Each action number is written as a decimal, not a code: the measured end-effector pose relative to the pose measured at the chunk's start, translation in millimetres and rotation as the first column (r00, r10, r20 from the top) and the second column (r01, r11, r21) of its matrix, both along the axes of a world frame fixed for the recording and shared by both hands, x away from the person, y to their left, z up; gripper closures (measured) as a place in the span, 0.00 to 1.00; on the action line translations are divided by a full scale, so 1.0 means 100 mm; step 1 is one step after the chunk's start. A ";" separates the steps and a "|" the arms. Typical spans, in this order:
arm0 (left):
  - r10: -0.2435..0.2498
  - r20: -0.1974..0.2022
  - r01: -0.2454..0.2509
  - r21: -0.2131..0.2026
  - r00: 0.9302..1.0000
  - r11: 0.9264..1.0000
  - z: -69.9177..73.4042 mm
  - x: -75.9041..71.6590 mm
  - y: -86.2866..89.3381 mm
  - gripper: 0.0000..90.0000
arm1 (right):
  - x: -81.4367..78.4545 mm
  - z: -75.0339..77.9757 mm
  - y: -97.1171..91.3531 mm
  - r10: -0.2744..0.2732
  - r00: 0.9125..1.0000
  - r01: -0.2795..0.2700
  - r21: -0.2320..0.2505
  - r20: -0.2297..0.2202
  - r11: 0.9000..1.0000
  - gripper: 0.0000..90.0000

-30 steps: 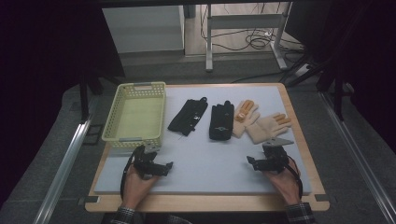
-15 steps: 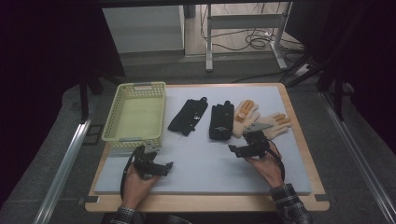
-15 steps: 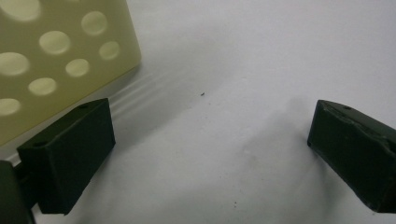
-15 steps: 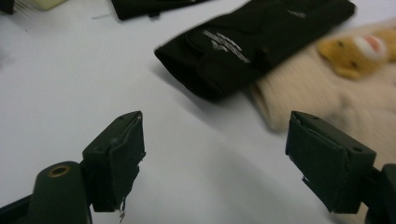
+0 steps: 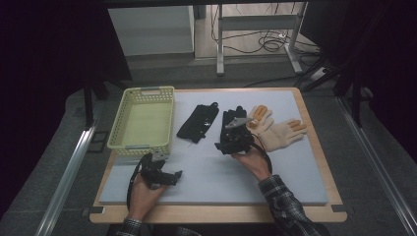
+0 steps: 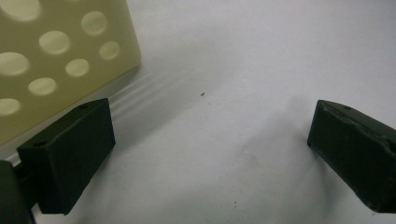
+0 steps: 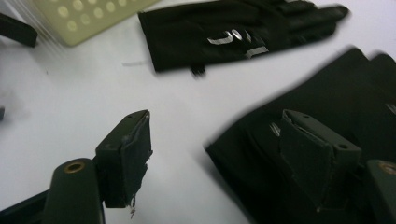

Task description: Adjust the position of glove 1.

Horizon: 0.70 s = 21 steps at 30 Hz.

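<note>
Black glove (image 5: 231,129) lies mid-surface, at three o'clock from the basket (image 5: 145,118). My right gripper (image 5: 227,142), jaws apart and just closing, straddles its cuff edge; next I pinch it. Left gripper (image 5: 173,177) rests released, empty.

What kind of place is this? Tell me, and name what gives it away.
Probably a lab or recording workshop, not a home: a padded table with metal rails alongside, a bare frame stand with loose cables on the floor behind, dark surroundings.
</note>
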<state>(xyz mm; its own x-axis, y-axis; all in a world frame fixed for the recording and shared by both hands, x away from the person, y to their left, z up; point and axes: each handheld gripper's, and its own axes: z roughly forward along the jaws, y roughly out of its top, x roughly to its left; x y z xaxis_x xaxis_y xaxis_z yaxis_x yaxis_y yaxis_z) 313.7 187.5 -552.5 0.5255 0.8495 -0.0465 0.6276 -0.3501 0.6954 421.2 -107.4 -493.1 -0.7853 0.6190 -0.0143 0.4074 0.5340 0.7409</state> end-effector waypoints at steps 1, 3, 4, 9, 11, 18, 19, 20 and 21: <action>0.000 0.000 0.000 0.000 1.000 1.000 0.00 0.00 0.00 0.01 | 0.02 0.00 0.07 0.008 1.000 -0.008 -0.005 0.002 1.000 0.30; 0.000 0.000 0.000 0.000 1.000 1.000 0.00 0.00 0.00 0.01 | 0.05 0.00 0.13 0.015 1.000 -0.015 -0.013 0.003 1.000 0.31; 0.000 0.000 0.000 0.000 1.000 1.000 0.00 0.00 0.00 0.01 | 0.08 -0.01 0.21 0.025 1.000 -0.025 -0.015 -0.001 1.000 0.32; -0.001 -0.001 0.001 0.000 1.000 1.000 0.00 0.00 0.00 0.01 | 0.23 -0.07 0.52 0.047 0.999 -0.047 -0.019 -0.023 0.999 0.44; -0.001 -0.001 0.001 -0.001 1.000 1.000 0.00 0.00 0.00 0.01 | 0.29 -0.10 0.62 0.044 0.999 -0.044 -0.027 -0.022 0.999 0.47; 0.000 -0.003 0.000 -0.003 1.000 1.000 0.00 0.00 0.00 0.01 | 0.50 -0.15 0.78 0.007 1.000 -0.007 -0.029 -0.025 1.000 0.45; 0.000 -0.002 0.000 -0.003 1.000 1.000 0.00 0.00 0.00 0.01 | 0.58 -0.15 0.82 -0.009 1.000 0.008 -0.032 -0.030 0.999 0.41; 0.000 -0.001 0.000 -0.002 1.000 1.000 0.00 0.00 0.00 0.01 | 0.60 -0.16 0.83 -0.015 0.999 0.014 -0.034 -0.029 0.999 0.39; 0.000 -0.001 0.000 -0.003 1.000 1.000 0.00 0.00 0.00 0.01 | 0.64 -0.16 0.85 -0.023 1.000 0.022 -0.037 -0.018 0.999 0.36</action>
<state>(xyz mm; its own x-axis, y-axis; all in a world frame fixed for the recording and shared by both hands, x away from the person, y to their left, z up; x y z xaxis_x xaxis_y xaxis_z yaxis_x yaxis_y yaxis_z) 313.9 187.6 -552.7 0.5257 0.8492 -0.0495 0.6282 -0.3483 0.6957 484.7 -22.2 -509.4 -0.7717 0.6355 -0.0236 0.4325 0.5517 0.7131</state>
